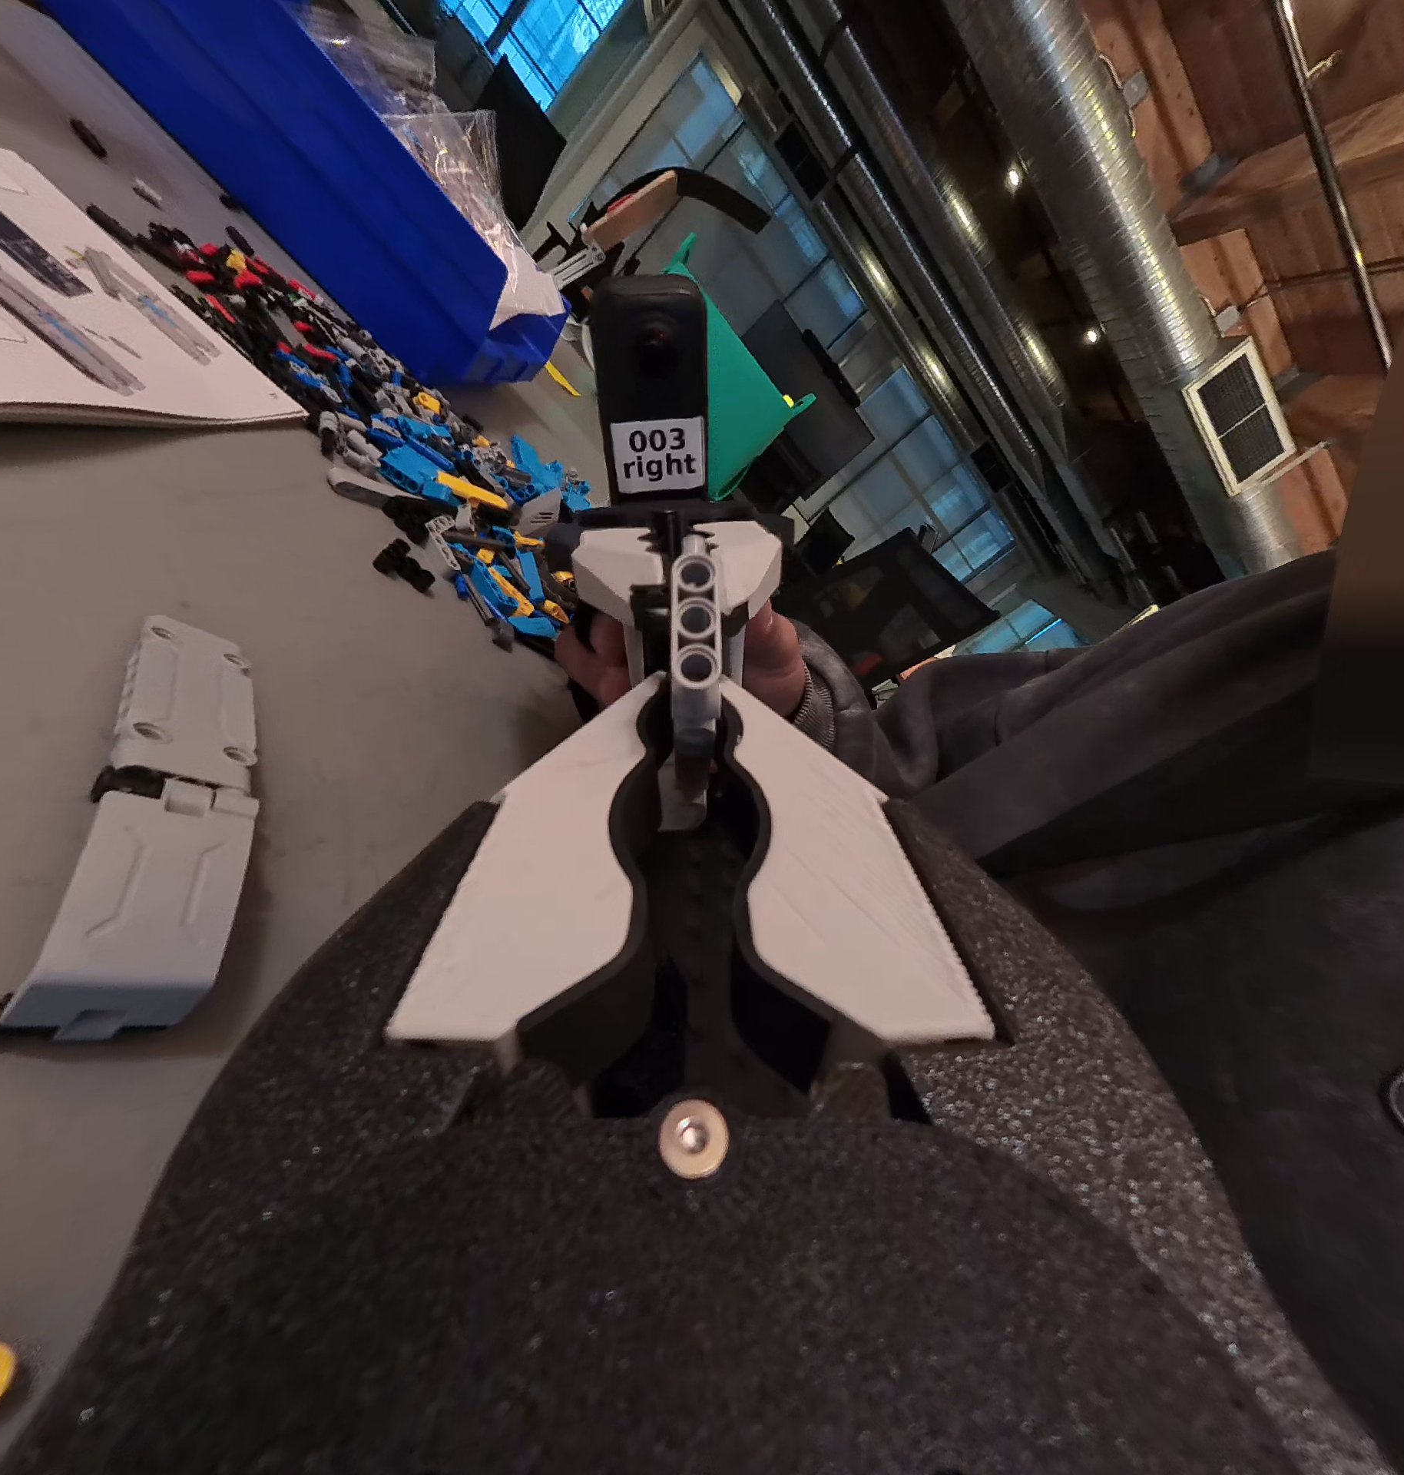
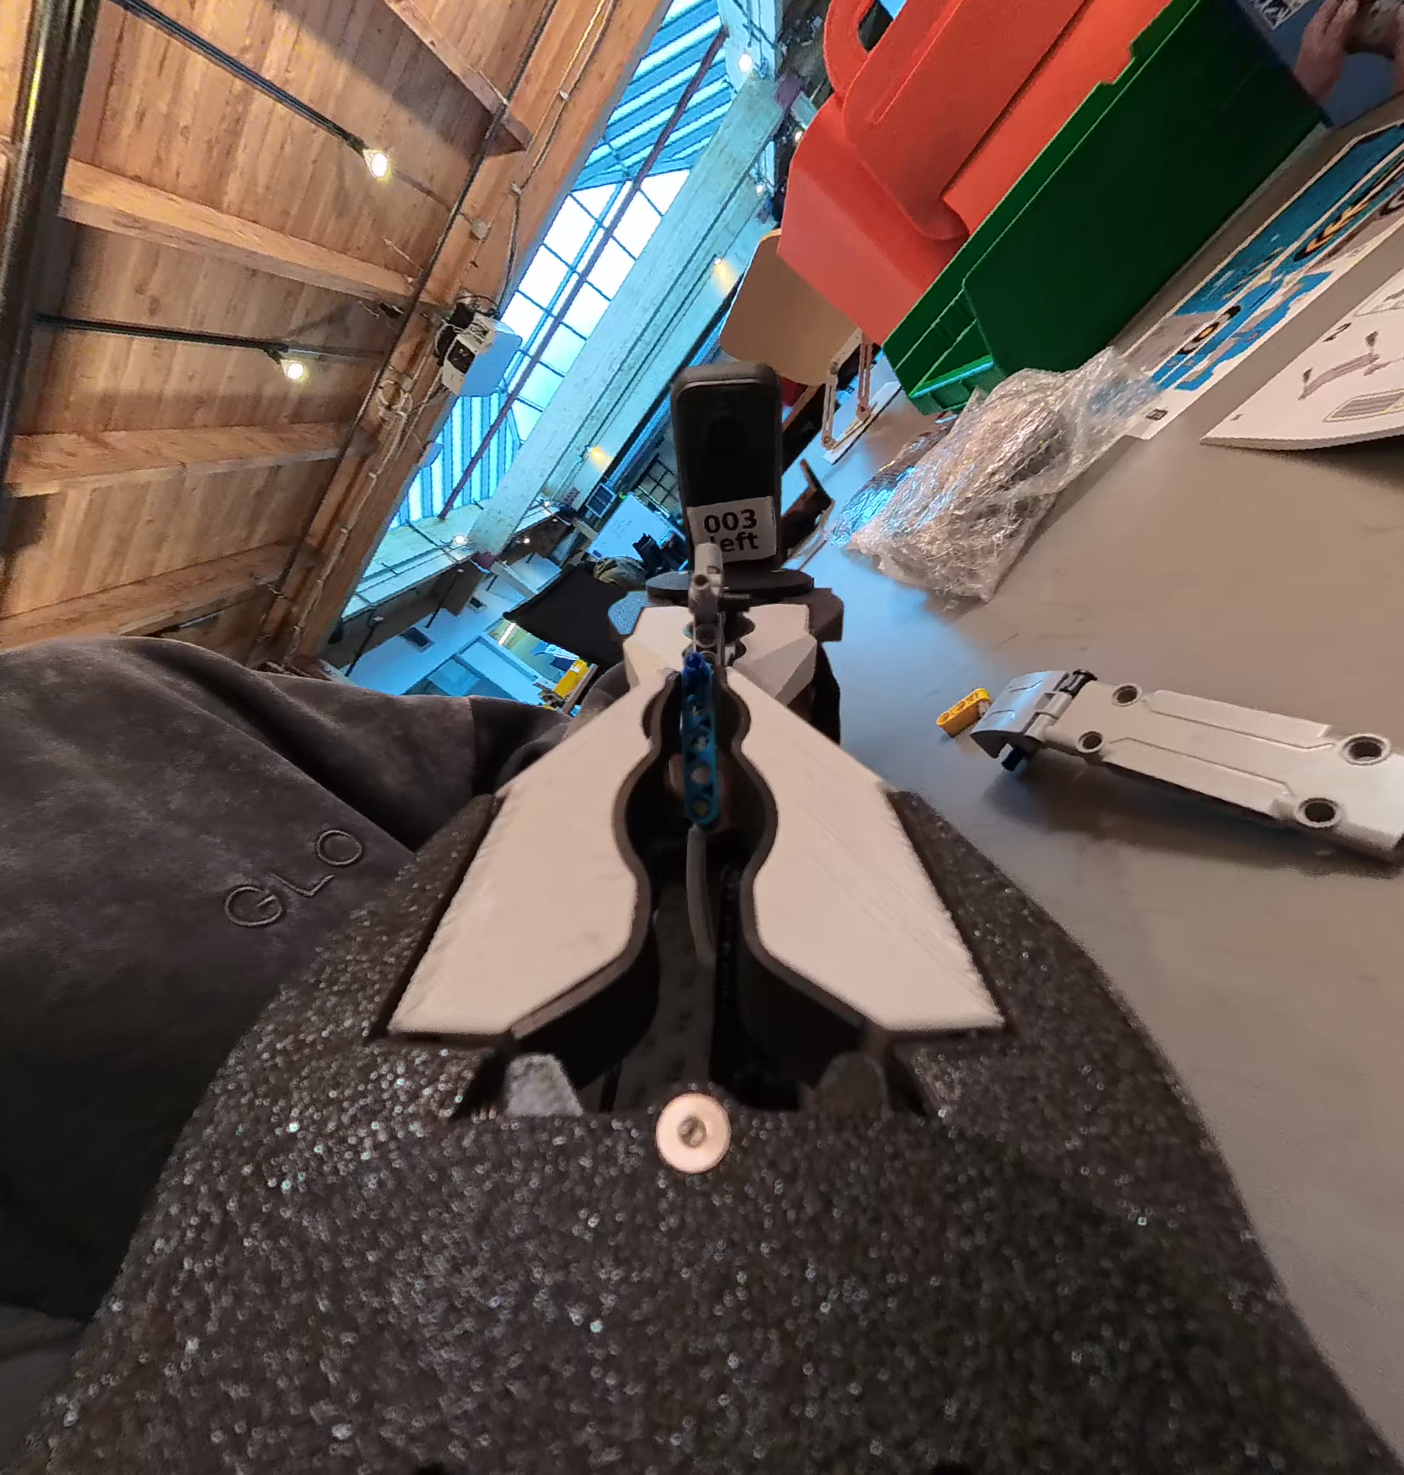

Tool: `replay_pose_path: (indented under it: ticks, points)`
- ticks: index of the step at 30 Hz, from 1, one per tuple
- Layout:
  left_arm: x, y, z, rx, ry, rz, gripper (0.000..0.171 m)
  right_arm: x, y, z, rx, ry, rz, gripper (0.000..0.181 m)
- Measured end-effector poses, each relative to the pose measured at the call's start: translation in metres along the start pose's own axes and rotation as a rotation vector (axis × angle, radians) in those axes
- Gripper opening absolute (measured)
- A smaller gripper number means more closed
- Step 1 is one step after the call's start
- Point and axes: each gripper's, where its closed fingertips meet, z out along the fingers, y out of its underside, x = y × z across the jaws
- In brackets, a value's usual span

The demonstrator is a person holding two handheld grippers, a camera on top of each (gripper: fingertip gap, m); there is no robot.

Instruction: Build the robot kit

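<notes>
The left gripper [image 1: 687, 702], nearest the lens in the left wrist view, has its white fingers [image 1: 571, 870] pressed in on a light grey beam [image 1: 692, 630] with round holes, which stands out beyond the tips. Facing it tip to tip, the right gripper [image 2: 695, 702] pinches a thin blue beam [image 2: 697, 758] with small holes between its own white fingers [image 2: 842, 894]; the two held pieces meet between the tips, though whether they are joined cannot be told.

Around them, by size: the grey table [image 1: 300, 622] carries a blue bin [image 1: 324, 183] at its far edge in the left wrist view, and a green bin [image 2: 1082, 263] with an orange container [image 2: 906, 160] on it in the right wrist view. A person's dark grey sleeve [image 1: 1082, 742] runs behind the grippers. An open instruction booklet [image 1: 84, 319] lies flat, with printed sheets [image 2: 1337, 351] farther along. Crumpled clear plastic bags [image 2: 994, 487] sit near the green bin. A long light grey hinged panel [image 1: 156, 838] lies alone on the table, well apart from the grippers. A spread pile of small building pieces [image 1: 411, 455], blue, black, red, yellow and grey, stretches beside the booklet. One small yellow piece [image 2: 962, 706] lies just beside the panel's end.
</notes>
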Motion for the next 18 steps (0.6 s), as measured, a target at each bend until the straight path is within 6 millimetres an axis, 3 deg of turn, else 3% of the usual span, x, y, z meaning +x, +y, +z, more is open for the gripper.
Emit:
replay_pose_path:
  ticks: [4, 8, 15, 18]
  points:
    - [0.002, -0.007, -0.001, 0.056, 0.022, -0.026, 0.005, 0.002, 0.003, 0.002, -0.022, 0.018, -0.006, 0.010]
    - [0.000, -0.014, -0.006, 0.105, 0.030, -0.045, 0.006, 0.002, -0.003, -0.001, -0.015, 0.083, -0.110, 0.030]
    - [-0.010, -0.027, -0.017, 0.191, -0.032, -0.030, 0.006, 0.014, 0.003, 0.000, -0.170, 0.429, -0.688, 0.048]
    - [-0.013, -0.027, -0.017, 0.196, -0.029, -0.053, 0.006, 0.016, 0.001, 0.001, -0.176, 0.530, -0.848, 0.042]
